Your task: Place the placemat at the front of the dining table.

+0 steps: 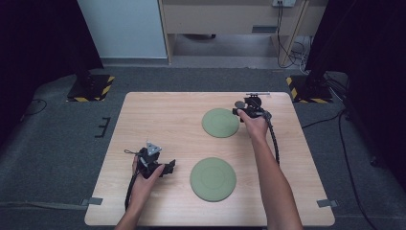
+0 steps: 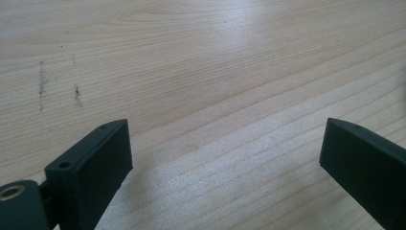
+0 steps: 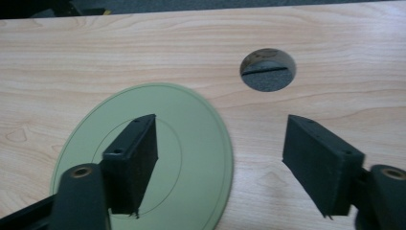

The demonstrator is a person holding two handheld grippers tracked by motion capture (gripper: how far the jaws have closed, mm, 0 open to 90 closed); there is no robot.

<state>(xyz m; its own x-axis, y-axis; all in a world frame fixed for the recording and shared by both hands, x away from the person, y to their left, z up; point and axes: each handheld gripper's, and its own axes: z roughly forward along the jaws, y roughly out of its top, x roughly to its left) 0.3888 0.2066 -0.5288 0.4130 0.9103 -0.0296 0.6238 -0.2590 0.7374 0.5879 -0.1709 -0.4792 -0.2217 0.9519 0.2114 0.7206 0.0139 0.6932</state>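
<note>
Two round, flat green plates lie on the wooden table [image 1: 158,120]. The far plate [image 1: 220,122] is right of centre and the near plate [image 1: 213,178] sits close to the front edge. My right gripper [image 1: 241,109] hovers at the far plate's right rim. In the right gripper view its jaws stand open [image 3: 220,129]: one jaw is over the plate [image 3: 191,124], the other over bare wood, and neither presses on it. My left gripper [image 1: 168,166] rests low at the front left, left of the near plate. Its open jaws [image 2: 225,148] have only wood between them.
A round cable hole [image 3: 267,70] pierces the table just beyond the far plate. Grey tape [image 1: 95,201] holds the table's front corners. Hazard-striped stand bases [image 1: 91,88] sit on the carpet behind both back corners, and cables trail across the floor at the right.
</note>
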